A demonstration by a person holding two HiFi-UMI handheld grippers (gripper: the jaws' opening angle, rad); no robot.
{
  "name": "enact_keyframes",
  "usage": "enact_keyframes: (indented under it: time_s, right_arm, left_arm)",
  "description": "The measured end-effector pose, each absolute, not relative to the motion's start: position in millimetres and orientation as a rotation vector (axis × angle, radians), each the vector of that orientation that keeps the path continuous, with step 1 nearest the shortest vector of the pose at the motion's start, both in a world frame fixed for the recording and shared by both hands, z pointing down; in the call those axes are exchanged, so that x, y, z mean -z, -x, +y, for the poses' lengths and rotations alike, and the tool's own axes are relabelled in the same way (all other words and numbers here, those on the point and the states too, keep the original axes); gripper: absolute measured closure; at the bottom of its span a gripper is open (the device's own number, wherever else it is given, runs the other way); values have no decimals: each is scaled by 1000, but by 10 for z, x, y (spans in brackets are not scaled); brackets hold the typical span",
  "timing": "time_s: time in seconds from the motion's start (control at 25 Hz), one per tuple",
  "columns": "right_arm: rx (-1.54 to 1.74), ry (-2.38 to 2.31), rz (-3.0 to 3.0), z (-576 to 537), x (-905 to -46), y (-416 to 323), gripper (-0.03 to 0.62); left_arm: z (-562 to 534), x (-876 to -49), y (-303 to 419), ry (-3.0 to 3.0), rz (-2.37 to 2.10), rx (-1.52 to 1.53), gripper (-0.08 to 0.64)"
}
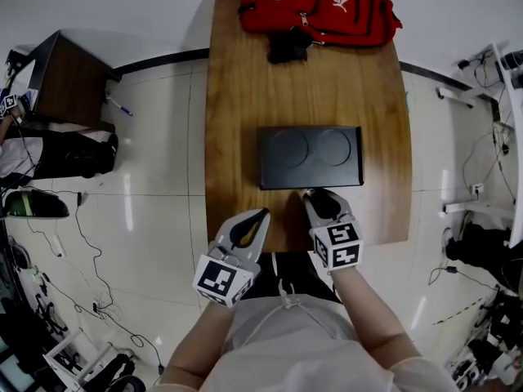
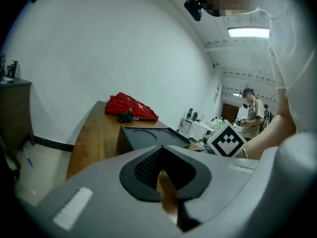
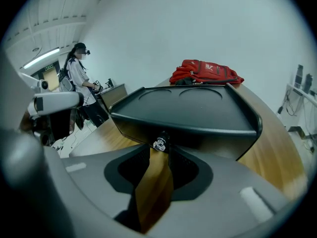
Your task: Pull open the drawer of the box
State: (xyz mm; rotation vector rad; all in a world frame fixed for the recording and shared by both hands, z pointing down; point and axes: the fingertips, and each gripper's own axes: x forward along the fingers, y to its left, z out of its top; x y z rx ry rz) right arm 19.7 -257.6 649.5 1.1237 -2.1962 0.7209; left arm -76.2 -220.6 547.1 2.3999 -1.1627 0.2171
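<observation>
A black box (image 1: 310, 158) with two round recesses in its lid stands on the wooden table (image 1: 237, 96). In the right gripper view a small shiny knob (image 3: 159, 144) sticks out of its drawer front, which looks flush with the box (image 3: 188, 108). My right gripper (image 1: 315, 193) is at that front. Its jaws stand a little apart, with the knob at their tips and no pad pressing on it. My left gripper (image 1: 263, 213) hovers over the near table edge, left of the box, shut and empty.
A red backpack (image 1: 319, 6) with a black item beside it lies at the table's far end. A dark cabinet (image 1: 69, 80) stands on the floor to the left. A person (image 3: 79, 78) stands off to the side. Cables lie on the tiled floor.
</observation>
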Motion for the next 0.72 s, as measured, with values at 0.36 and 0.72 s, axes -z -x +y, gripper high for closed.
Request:
enact_keyframes:
  time_s: [0.36, 0.72]
  right_arm:
    - [-822, -1163, -2176, -2598, -6529, -212, 522]
    - [-825, -1133, -2172, -2423, -6539, -218, 523]
  left_arm:
    - [-2181, -5519, 823, -2367, -1161, -216, 565]
    - [-2085, -5473, 898, -2381, -1175, -223, 565]
